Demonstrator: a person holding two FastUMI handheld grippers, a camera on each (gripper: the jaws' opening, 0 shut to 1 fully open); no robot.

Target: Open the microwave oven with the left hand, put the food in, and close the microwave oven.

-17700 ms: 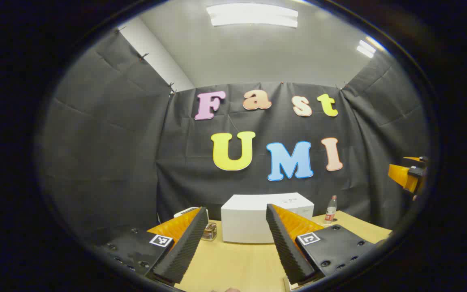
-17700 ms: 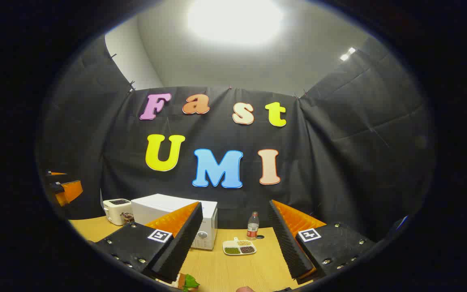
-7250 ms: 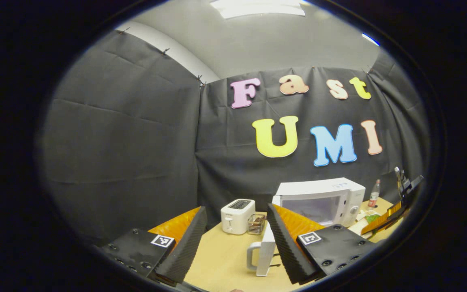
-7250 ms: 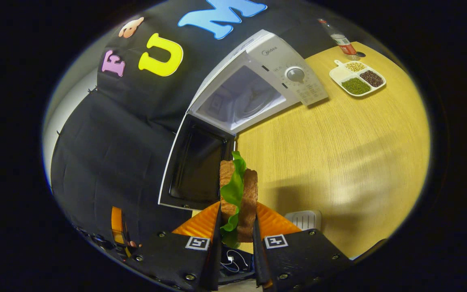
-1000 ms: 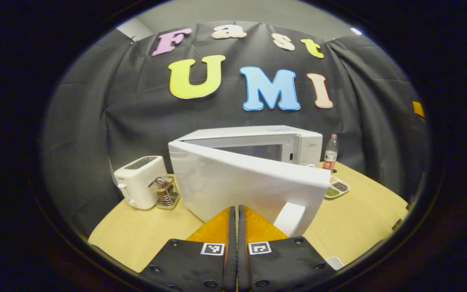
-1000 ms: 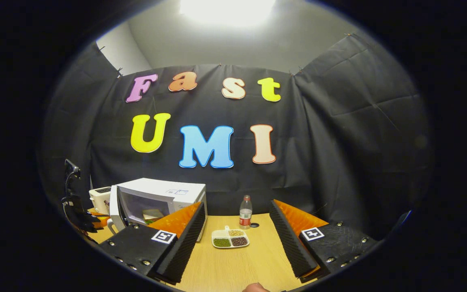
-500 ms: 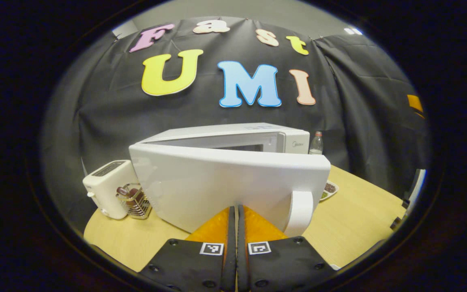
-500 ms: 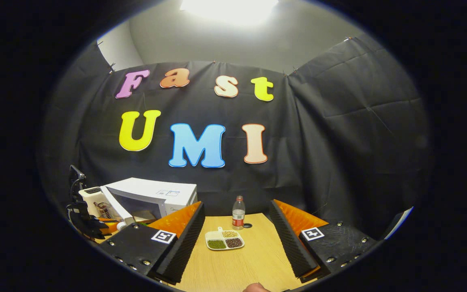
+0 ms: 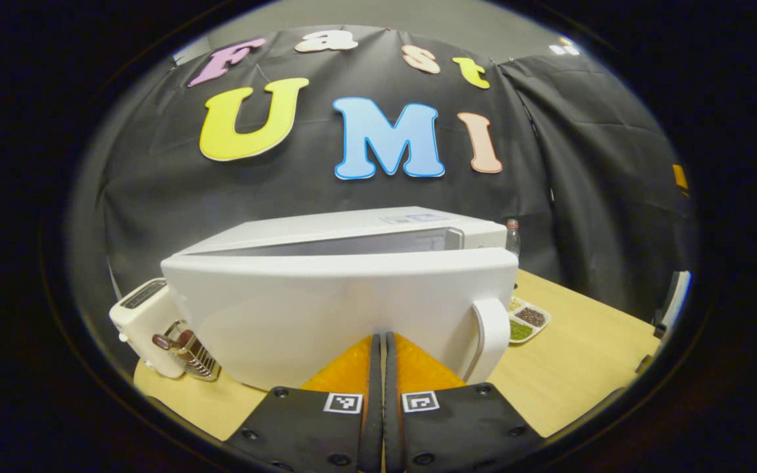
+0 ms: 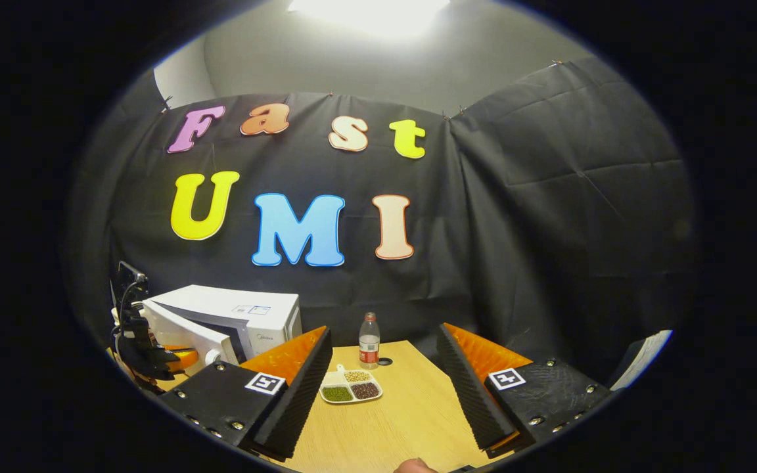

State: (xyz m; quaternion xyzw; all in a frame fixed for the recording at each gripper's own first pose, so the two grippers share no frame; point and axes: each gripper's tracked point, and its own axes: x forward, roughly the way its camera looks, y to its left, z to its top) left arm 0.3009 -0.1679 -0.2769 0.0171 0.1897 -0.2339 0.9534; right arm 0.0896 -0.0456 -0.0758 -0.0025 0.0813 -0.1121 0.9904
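The white microwave (image 9: 365,226) fills the middle of the left gripper view. Its door (image 9: 326,309) stands nearly closed, with a narrow gap left at the handle (image 9: 491,332) side. My left gripper (image 9: 378,338) is shut with nothing between its fingers, and its tips press flat against the door's face. In the right gripper view the microwave (image 10: 240,315) sits at the far left with the left gripper (image 10: 138,345) against its door (image 10: 178,335). My right gripper (image 10: 382,387) hangs open and holds nothing above the table (image 10: 385,427). The food is hidden inside.
A white toaster (image 9: 138,322) and a small wire rack (image 9: 184,341) stand left of the microwave. A divided dish of beans (image 10: 350,391) and a water bottle (image 10: 369,339) stand to its right. A person's fingertip (image 10: 411,465) shows at the bottom edge.
The left gripper has pushed the door further toward the microwave body, narrowing the gap. The right gripper has swung to the right, away from the microwave, still open.
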